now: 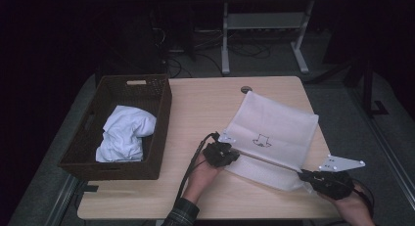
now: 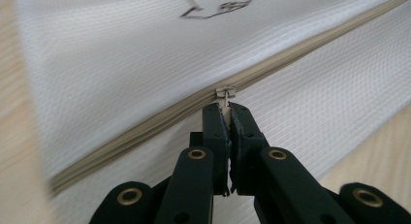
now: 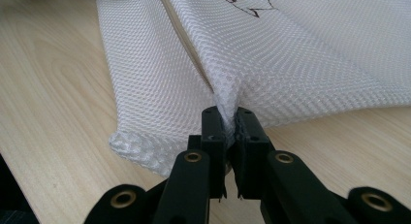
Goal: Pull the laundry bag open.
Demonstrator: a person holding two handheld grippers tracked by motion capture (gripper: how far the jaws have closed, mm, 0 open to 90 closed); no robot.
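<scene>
a white mesh laundry bag (image 1: 274, 133) is laid flat on the right half of the wooden table (image 1: 195, 108), with a small black drawing (image 1: 262, 140) printed on its upper face. a beige zipper (image 2: 160, 115) runs across the bag near the edge that is closest to the person.

the left gripper (image 1: 226, 155) is seen at the left end of this zipper. in the left gripper view its jaws are closed on the small metal zipper pull (image 2: 226, 95), which is pinched between the two black tips. the slider is found just in front of the tips, on the beige tape.

the right gripper (image 1: 307, 177) is placed at the near right corner of the bag. in the right gripper view its jaws are closed on a fold of the mesh fabric, which is gathered and pulled up a little between the pads. the rest of the bag is spread on the table behind it.

a dark woven basket (image 1: 122, 130) is standing on the left side of the table, well apart from the bag. a crumpled white garment (image 1: 125, 133) is lying inside it.
</scene>
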